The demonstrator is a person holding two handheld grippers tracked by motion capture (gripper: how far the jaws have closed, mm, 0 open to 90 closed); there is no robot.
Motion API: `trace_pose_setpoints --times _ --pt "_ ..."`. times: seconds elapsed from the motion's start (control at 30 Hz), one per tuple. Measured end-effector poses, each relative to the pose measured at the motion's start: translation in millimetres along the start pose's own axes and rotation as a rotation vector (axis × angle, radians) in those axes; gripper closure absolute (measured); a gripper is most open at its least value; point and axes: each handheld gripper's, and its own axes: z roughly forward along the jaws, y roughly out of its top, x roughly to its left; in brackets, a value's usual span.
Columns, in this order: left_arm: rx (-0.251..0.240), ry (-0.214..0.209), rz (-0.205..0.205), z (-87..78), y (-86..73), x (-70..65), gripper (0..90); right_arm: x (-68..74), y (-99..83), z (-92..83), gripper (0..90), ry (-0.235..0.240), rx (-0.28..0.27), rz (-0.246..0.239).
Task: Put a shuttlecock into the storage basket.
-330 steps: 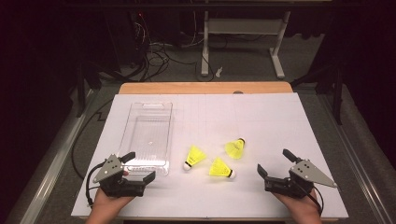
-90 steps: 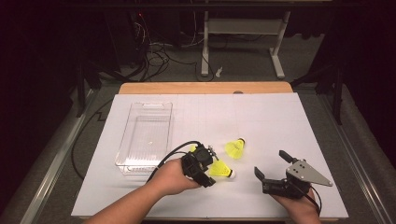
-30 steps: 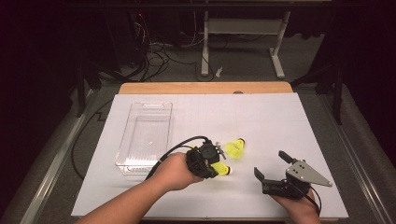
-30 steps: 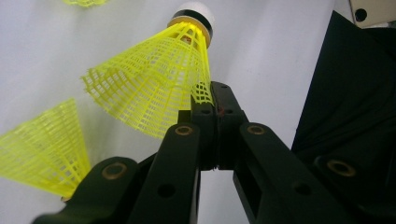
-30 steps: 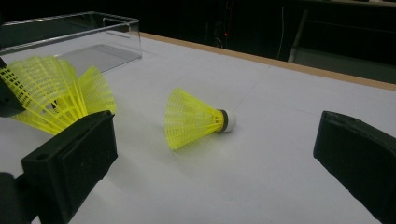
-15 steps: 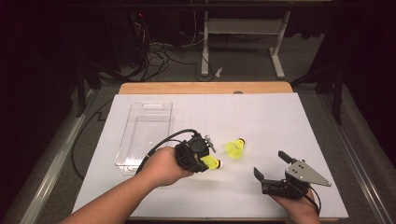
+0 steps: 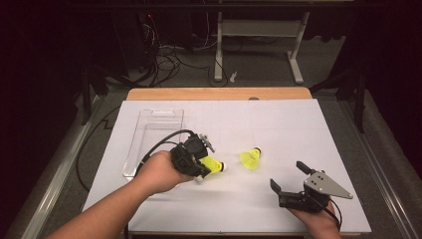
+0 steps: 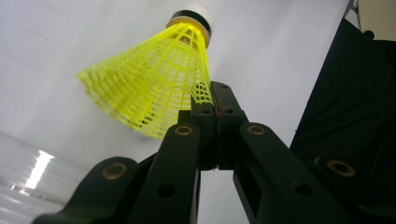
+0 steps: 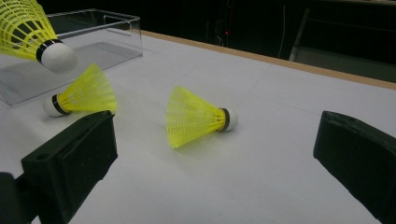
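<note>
- The right black two-jaw gripper [image 7: 286, 180] rests at about five o'clock on the white table sheet [image 7: 298, 124], nearest the person. Its jaws are spread wide with nothing between them, and I judge it is simply parked and ready while the other hand works.
- Just past it, toward twelve o'clock of that gripper, a yellow mesh-skirted shuttlecock with a white cork tip [image 9: 198, 116] lies on its side on the sheet. It is apart from everything else, probably waiting for its turn.
- Left of centre, the left black two-jaw gripper [image 8: 212, 100] has its jaws pressed together on the edge of the skirt of a second yellow mesh shuttlecock [image 8: 154, 77]. The thin rim gives a flat spot to pinch, whereas the round cork would slip. This shuttlecock is off the sheet, cork pointing away from the hand.
- A third yellow shuttlecock [image 9: 77, 98] lies on the sheet close under the raised one, cork toward the box.
- Farthest, at about ten o'clock, the clear rectangular plastic box [image 7: 149, 129] stands open-topped with nothing visible inside. Being within easy reach of the left hand, it looks like the place where the raised shuttlecock is headed.
</note>
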Motion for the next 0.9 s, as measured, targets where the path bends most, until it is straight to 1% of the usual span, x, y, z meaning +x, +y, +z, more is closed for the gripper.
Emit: trace_pose_setpoints --times 0.13,0.27,0.53,0.57,0.7,0.9 --pt "-0.016 0.002 -0.016 -9.6 -6.7 5.8 89.5 0.3 -0.3 0.5 0.0 0.001 0.003 0.0" --pt "-0.027 0.015 -0.028 -19.4 -12.4 11.1 89.5 0.7 -0.3 1.0 0.0 0.002 0.005 -0.002" --pt "-0.023 0.038 -0.058 -30.3 -22.1 20.9 89.5 0.6 -0.5 0.9 0.0 0.001 0.005 -0.002" --pt "-0.023 0.046 -0.073 -32.8 -25.4 24.3 89.5 0.7 -0.5 0.8 0.0 0.001 0.005 0.0" --pt "-0.02 0.067 -0.098 -38.0 -32.4 32.2 89.5 0.7 -0.5 0.9 0.0 0.003 0.004 0.001" --pt "-0.031 0.094 -0.147 -46.4 -45.0 44.8 89.5 0.3 -0.8 1.1 0.0 0.001 0.006 0.002"
